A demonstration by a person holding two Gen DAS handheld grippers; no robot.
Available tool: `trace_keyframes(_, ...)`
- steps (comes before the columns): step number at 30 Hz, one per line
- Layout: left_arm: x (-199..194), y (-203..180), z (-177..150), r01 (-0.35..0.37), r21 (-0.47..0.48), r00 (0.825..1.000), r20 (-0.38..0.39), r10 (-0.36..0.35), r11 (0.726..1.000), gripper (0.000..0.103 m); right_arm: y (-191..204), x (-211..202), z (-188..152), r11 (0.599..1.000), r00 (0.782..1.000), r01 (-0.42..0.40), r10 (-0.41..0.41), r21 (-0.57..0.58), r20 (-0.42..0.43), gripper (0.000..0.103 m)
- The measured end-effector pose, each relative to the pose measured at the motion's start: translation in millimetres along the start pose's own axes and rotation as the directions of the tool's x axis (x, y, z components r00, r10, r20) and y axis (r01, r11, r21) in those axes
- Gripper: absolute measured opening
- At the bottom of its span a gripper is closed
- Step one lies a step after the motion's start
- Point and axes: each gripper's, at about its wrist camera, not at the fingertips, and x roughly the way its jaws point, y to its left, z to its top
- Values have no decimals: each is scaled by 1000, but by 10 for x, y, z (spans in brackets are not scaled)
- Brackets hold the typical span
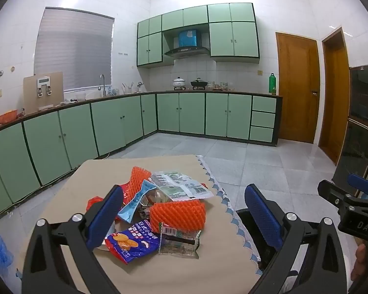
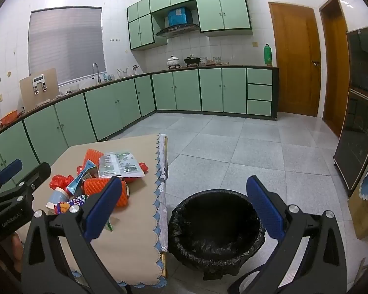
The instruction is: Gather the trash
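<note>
Left wrist: left gripper (image 1: 184, 216) hovers with jaws spread wide and empty over the trash pile (image 1: 157, 210) at mid-table (image 1: 220, 264) — light wrappers could slide or scatter if nudged.

Right wrist: right gripper (image 2: 184, 205), likewise agape, hangs above the bin (image 2: 217, 227) just beside the table's right edge — its black liner looks empty.

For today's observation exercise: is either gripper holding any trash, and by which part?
Nothing is held. The left gripper and right gripper are both open, above the trash pile and the bin.
</note>
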Motion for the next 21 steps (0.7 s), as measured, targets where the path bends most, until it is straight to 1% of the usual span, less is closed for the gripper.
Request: trace_keyframes(21, -21, -22, -7, -7, 6, 1000, 3, 7, 1000, 97, 4, -3, -3, 1000, 1000, -1, 1, 3, 3, 98)
